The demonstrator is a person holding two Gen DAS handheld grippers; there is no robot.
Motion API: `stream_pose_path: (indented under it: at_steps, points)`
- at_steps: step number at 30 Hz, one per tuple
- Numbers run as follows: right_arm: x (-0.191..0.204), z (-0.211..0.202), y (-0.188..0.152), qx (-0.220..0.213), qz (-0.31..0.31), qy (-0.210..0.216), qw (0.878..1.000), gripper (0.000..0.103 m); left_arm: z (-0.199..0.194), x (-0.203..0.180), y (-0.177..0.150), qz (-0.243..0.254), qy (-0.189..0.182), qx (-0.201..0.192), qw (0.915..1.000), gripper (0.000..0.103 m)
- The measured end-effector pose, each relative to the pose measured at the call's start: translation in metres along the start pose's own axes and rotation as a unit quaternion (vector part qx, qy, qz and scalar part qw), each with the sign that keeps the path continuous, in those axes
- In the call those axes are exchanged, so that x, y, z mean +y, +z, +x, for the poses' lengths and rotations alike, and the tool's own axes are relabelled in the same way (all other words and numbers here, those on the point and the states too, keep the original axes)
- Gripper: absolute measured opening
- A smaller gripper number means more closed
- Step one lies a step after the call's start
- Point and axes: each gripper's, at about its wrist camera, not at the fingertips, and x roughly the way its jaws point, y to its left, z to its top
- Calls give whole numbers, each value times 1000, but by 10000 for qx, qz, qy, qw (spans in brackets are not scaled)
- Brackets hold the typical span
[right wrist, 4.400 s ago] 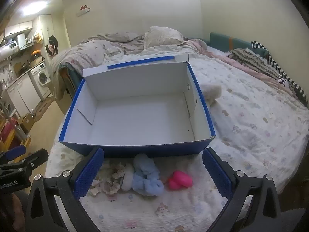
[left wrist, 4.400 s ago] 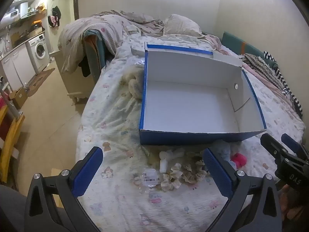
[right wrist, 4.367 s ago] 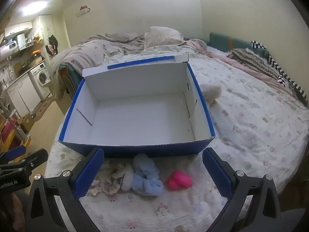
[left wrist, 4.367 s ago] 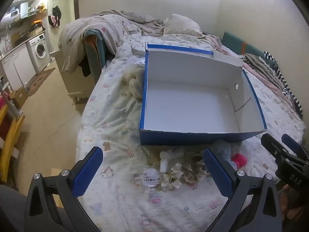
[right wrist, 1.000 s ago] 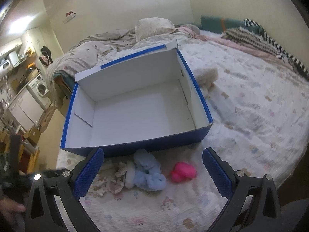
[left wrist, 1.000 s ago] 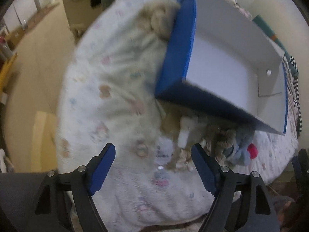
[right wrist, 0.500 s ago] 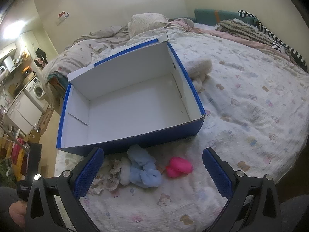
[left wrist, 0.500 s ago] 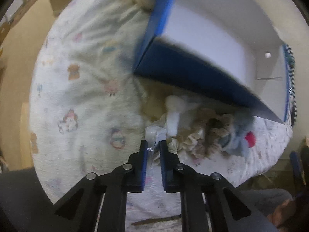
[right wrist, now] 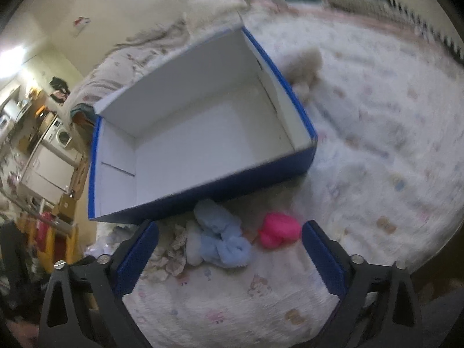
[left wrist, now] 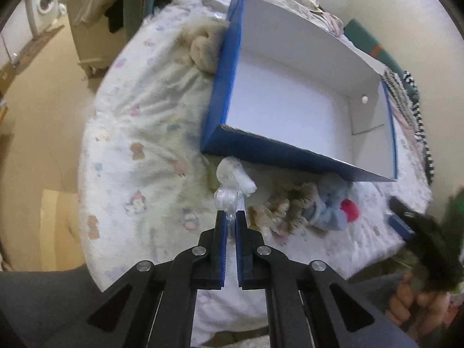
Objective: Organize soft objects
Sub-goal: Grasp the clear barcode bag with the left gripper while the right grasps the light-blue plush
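Observation:
An open blue box with a white inside (left wrist: 290, 101) (right wrist: 203, 133) sits on the bed. My left gripper (left wrist: 230, 217) is shut on a clear plastic packet with white soft items (left wrist: 232, 185), lifted in front of the box's near left corner. On the bedsheet by the box's front wall lie a beige scrunchie (left wrist: 285, 206) (right wrist: 171, 252), a light blue scrunchie (left wrist: 330, 206) (right wrist: 223, 237) and a pink soft object (left wrist: 349, 207) (right wrist: 278, 230). My right gripper (right wrist: 230, 256) is open, its fingers on either side of the blue and pink items.
A beige fluffy item (left wrist: 203, 46) lies against the box's left side, and a cream fluffy item (right wrist: 304, 66) lies beyond its right side. The bed edge drops to the floor on the left. A washing machine (left wrist: 43, 3) stands far left.
My left gripper came down, closed on the clear packet and lifted it off the sheet. My right gripper moved down and closer to the blue and pink items.

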Motion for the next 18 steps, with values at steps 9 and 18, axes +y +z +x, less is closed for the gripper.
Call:
stream_pose_path:
  at_steps: [9,18]
  points:
    - [-16,52,-5,1062,681,201,9918,80,4,-2,-8,71,-360,272,9990,5]
    - [-8,99,-17,1638,786,221,9831,52,13,-12,-12,237,-521,448,9974,5]
